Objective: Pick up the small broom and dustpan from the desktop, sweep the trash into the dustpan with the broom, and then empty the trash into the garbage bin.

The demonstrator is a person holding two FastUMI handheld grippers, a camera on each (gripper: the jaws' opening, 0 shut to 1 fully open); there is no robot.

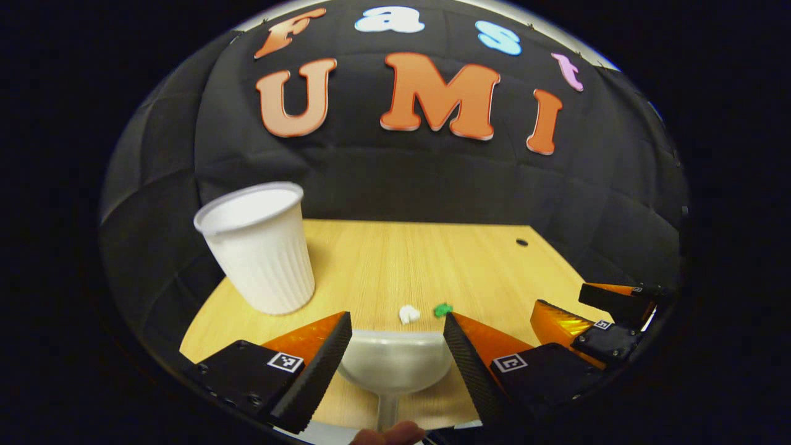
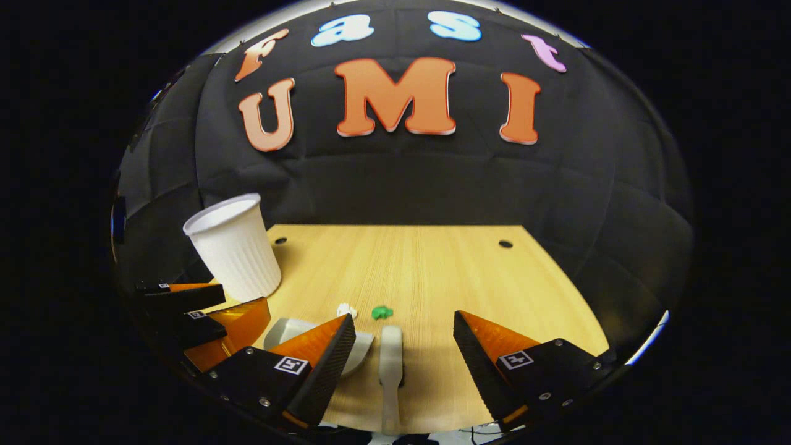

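A small white dustpan lies on the wooden desktop, its handle toward me, between the wide-apart fingers of my open left gripper. Just beyond its rim lie a white scrap and a green scrap. In the right gripper view the small white broom lies flat between the fingers of my open right gripper, which does not touch it. The dustpan sits left of the broom, partly hidden by a finger. The scraps lie just past both tools.
A ribbed white cup stands upright at the desk's far left. The right gripper hovers at the desk's right edge; the left gripper is beside the cup. A fingertip shows at the bottom edge.
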